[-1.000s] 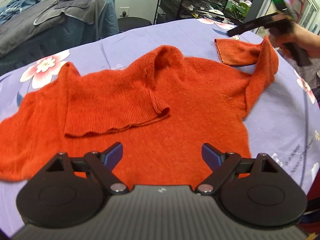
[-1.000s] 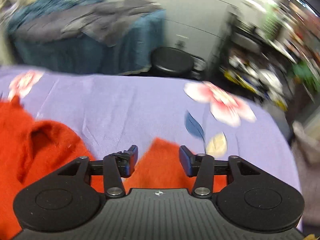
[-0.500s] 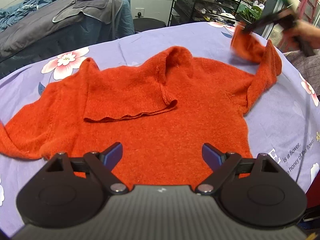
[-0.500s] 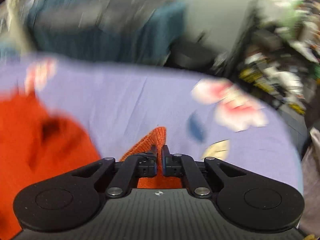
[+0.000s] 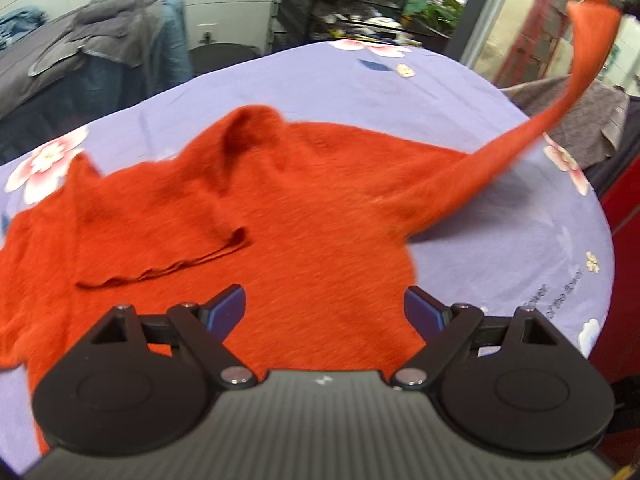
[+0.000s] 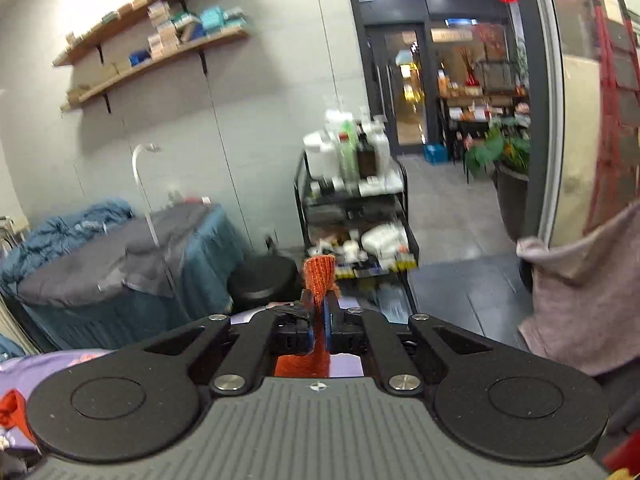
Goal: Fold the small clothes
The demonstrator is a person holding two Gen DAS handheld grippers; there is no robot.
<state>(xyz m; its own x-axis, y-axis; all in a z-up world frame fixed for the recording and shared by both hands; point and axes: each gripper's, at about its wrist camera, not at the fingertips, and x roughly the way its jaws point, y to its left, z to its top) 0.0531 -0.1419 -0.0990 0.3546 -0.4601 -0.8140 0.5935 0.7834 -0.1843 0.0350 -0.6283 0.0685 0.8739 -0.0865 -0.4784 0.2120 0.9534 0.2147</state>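
Across the purple flowered sheet (image 5: 460, 92) the orange sweater (image 5: 304, 216) lay spread flat, its body filling the middle of the table in my left wrist view. My left gripper (image 5: 324, 310) hung just above the sweater's near hem with its two blue-tipped fingers (image 5: 226, 306) set wide apart and nothing between them. One sleeve lay folded in over the chest on the left side, its ribbed cuff edge making a wavy line across the knit. The other sleeve (image 5: 560, 92) was pulled up off the sheet, running taut and slanting to the upper right, where its cuff was pinched at the edge of the view.

My right gripper (image 6: 319, 326) had its fingers pressed together on that cuff (image 6: 319, 276), a tuft of orange ribbing sticking up past the fingertips and more orange showing below them. That camera looked out level across the room: a black wire cart (image 6: 352, 216) loaded with bottles, a round black stool (image 6: 264, 284) beside it, a bed heaped with grey and blue covers (image 6: 120, 256), and wooden wall shelves (image 6: 156, 48) above. A greyish-pink cloth (image 6: 584, 288) hung at the right edge.
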